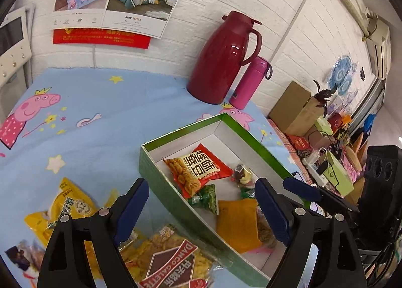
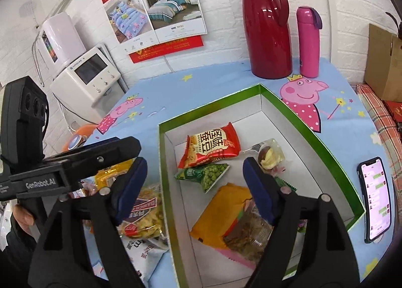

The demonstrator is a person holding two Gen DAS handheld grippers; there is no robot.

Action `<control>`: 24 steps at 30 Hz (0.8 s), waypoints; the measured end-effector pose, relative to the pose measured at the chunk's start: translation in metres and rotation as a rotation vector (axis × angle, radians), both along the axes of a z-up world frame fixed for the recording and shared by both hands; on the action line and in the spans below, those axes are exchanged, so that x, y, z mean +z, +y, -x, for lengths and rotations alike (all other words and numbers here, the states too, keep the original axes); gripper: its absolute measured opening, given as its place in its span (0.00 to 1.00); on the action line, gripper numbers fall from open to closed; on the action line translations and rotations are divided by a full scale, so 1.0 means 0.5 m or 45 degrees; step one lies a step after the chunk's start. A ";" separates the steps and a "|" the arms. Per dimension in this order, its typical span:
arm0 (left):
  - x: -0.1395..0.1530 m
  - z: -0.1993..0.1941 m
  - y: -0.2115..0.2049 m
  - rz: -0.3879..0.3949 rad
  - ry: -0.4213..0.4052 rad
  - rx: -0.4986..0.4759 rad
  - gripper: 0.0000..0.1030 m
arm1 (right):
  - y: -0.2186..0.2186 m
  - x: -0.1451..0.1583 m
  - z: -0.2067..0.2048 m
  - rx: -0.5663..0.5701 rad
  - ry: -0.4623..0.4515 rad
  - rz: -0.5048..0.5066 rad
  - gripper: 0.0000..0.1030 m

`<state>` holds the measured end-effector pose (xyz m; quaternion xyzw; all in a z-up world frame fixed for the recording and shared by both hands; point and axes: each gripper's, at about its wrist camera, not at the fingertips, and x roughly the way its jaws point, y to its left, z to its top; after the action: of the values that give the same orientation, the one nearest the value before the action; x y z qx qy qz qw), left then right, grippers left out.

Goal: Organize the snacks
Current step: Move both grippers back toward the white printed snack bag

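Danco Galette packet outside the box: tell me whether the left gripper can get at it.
Probably yes: the left gripper is open above the Danco Galette packet, which lies uncovered on the cloth beside the green box.

The left hand-held gripper hangs with jaws wide apart and empty, straddling the near-left wall of the green box. Inside lie a red snack packet, a green pea packet and an orange pouch. A yellow packet lies on the table outside.

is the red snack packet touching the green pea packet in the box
Touching: the right wrist view shows the red snack packet overlapping the green pea packet.
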<state>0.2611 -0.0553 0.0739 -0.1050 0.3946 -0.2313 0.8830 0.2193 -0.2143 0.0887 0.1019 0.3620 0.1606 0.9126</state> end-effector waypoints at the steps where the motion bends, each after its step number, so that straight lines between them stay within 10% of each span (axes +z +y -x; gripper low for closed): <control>1: 0.008 0.014 0.005 -0.006 -0.016 0.011 0.86 | 0.003 0.010 0.016 0.005 -0.019 -0.007 0.79; 14: 0.051 0.201 0.072 -0.112 -0.140 0.110 0.86 | 0.062 0.037 0.200 0.088 -0.122 -0.022 0.79; 24: -0.036 0.277 0.105 -0.165 -0.046 0.058 0.86 | 0.081 -0.075 0.288 0.113 0.020 -0.093 0.79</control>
<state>0.1227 -0.0028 0.0560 -0.0526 0.3902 -0.1871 0.9000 0.0752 -0.1738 0.0513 0.1201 0.3671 0.2132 0.8974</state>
